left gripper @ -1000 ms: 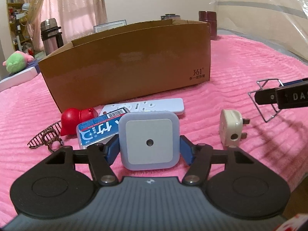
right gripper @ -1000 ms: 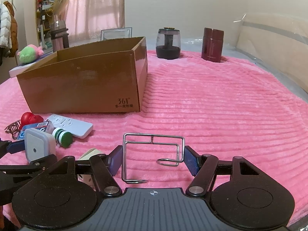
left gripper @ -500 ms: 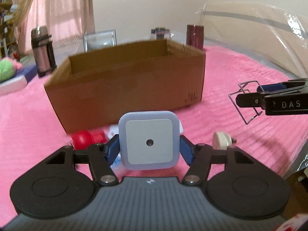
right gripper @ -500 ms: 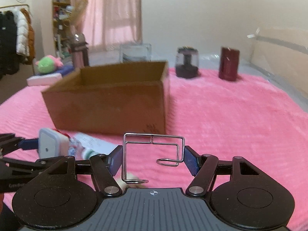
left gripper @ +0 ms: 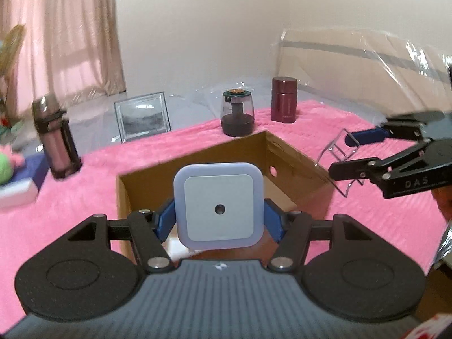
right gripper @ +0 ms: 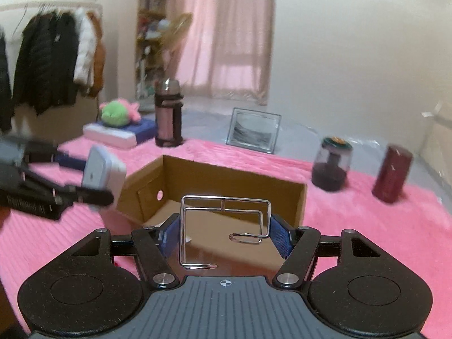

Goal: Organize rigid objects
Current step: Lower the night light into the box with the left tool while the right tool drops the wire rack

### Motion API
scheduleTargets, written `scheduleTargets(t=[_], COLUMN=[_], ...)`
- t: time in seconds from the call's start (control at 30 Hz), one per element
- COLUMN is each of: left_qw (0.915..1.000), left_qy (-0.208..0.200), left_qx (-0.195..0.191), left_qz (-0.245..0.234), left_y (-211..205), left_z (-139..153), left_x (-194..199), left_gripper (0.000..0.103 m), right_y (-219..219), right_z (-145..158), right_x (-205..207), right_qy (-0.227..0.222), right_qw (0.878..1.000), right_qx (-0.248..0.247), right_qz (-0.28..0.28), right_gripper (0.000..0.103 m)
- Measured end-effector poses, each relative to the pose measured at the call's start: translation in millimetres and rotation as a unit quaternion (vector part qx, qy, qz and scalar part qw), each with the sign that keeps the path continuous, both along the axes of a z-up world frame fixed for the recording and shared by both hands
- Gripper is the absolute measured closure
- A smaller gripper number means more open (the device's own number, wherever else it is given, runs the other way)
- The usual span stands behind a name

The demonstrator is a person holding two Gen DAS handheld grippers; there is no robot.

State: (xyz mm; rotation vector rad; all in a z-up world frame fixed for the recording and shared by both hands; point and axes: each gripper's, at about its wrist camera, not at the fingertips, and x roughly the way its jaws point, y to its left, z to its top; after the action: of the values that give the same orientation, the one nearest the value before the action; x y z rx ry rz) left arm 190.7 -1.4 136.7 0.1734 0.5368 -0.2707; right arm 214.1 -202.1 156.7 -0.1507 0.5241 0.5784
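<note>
dark jar [left gripper: 236,113], maroon canister [left gripper: 284,99], behind box [left gripper: 293,155]

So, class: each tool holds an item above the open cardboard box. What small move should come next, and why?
Probably lower both into the brown cardboard box before releasing. The left tool grips the square white night light and the right tool grips the bent wire clip; both hang over the opening.
</note>
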Motion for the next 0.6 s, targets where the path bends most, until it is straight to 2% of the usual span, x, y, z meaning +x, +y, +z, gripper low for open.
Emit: scheduleTargets(t=[0.17, 0.23, 0.43, 0.6], left_qw=[0.9986, 0.9970, 0.9897, 0.9811], left_qy=[0.019, 0.041, 0.113, 0.164], left_qx=[0.025, 0.036, 0.043, 0.054], left_qz=[-0.041, -0.055, -0.075, -0.088], left_y=[3, 1, 2, -3], left_z=[6, 0, -40, -78], left_x=[55, 79, 144, 184], left_gripper=[0.043, 0.043, 0.043, 0.043], right_y=[32, 43, 60, 74], right_z=[-8, -17, -59, -93], right_x=[64, 85, 137, 166], right_qy=[0.032, 0.046, 0.109, 0.160], right_qw=[0.996, 0.993, 0.979, 0.962], right_qx=[-0.063, -0.088, -0.146, -0.189], right_qz=[0.048, 0.067, 0.094, 0.118], right_gripper=[0.040, 0.040, 0.040, 0.040])
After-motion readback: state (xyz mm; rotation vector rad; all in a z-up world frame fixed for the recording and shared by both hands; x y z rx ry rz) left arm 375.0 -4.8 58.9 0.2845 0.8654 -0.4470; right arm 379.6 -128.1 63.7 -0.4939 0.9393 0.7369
